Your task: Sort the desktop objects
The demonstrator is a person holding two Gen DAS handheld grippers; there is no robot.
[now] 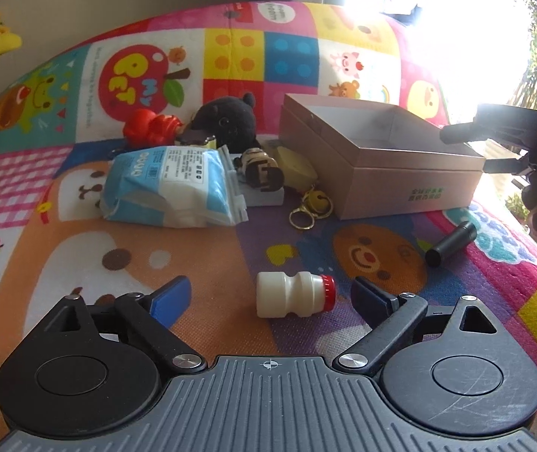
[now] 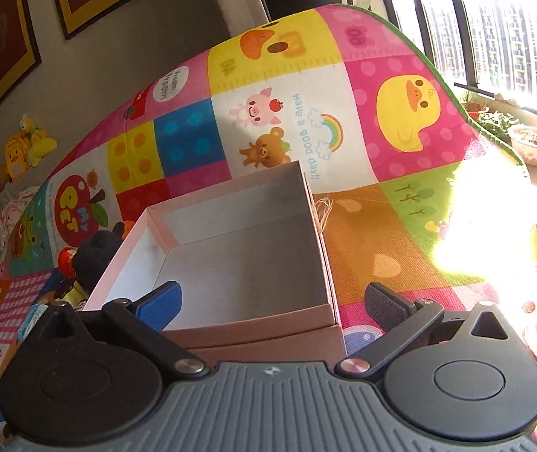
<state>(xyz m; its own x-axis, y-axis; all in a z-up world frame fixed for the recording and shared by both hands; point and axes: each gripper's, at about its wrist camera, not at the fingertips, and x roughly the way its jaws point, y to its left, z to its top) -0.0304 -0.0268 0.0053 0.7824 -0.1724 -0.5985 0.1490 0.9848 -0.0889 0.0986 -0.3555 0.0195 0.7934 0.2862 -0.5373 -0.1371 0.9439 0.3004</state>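
A small white bottle with a red cap (image 1: 291,293) lies on its side on the colourful play mat (image 1: 200,263). It sits between the spread fingers of my left gripper (image 1: 268,290), which is open and not touching it. A brown cardboard box (image 1: 381,173) stands open at the right. In the right wrist view my right gripper (image 2: 271,290) is open with nothing in it, hovering over the box's near rim (image 2: 253,331); the box's inside (image 2: 238,248) is bare. A black cylinder (image 1: 451,243) lies in front of the box.
Left of the box is a cluster: a blue-white tissue pack (image 1: 170,188), a black plush (image 1: 227,116), a red toy (image 1: 151,126), a black-and-white figure (image 1: 261,167), and a gold keyring with a bell (image 1: 311,207). Bright window glare fills the right (image 2: 494,226).
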